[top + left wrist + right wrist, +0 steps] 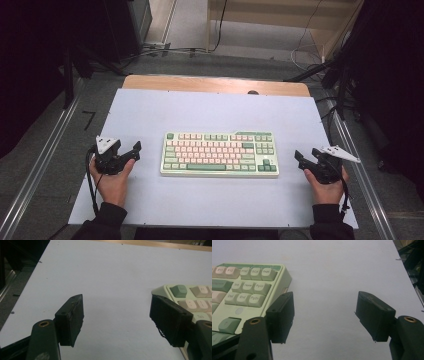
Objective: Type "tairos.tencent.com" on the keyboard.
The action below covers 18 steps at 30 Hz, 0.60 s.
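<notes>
The keyboard [219,154] lies flat in the middle of the tabletop [150,105], between the left tongs [131,152] and the right tongs [306,161], both spread and empty. It looks stiff, rather heavy; best gripped at its short side edges, not by loose keycaps

Black grippers, dark sleeves

Each black gripper [124,156] [309,161] carries a grey three-cornered plate, brass-ringed screw holes and a trailing black cable.
</notes>
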{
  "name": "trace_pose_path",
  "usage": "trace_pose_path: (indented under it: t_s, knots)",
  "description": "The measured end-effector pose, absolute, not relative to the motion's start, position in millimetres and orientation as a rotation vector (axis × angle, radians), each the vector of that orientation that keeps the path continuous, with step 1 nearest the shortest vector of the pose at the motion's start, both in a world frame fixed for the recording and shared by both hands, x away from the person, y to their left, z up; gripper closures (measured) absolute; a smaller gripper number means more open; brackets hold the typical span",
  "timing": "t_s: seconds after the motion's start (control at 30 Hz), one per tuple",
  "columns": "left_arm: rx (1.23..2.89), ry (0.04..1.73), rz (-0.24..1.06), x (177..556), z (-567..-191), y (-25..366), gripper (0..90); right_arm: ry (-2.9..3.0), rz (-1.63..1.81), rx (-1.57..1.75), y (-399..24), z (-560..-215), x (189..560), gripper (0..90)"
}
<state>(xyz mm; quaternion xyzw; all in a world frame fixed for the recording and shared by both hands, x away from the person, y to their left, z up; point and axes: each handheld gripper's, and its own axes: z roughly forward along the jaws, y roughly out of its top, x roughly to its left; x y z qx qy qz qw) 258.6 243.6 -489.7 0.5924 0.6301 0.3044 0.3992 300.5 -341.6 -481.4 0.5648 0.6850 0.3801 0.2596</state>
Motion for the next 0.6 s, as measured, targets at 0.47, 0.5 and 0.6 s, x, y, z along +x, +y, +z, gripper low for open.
trace_pose_path:
  t_s: [0.47, 0.5, 0.6]
  knots:
    - [1.512, 1.585, 0.776, 258.2, -489.4, 241.1, 28.1, 1.866, 1.031, 1.521, -338.7, -480.4, 299.7, 29.6]
    - [1.512, 1.585, 0.776, 258.2, -489.4, 241.1, 28.1, 1.866, 1.031, 1.521, -338.7, -480.4, 299.7, 29.6]
    - [1.513, 1.586, 0.778, 257.9, -489.1, 240.8, 28.1, 1.869, 1.031, 1.518, -338.3, -480.4, 299.4, 29.6]
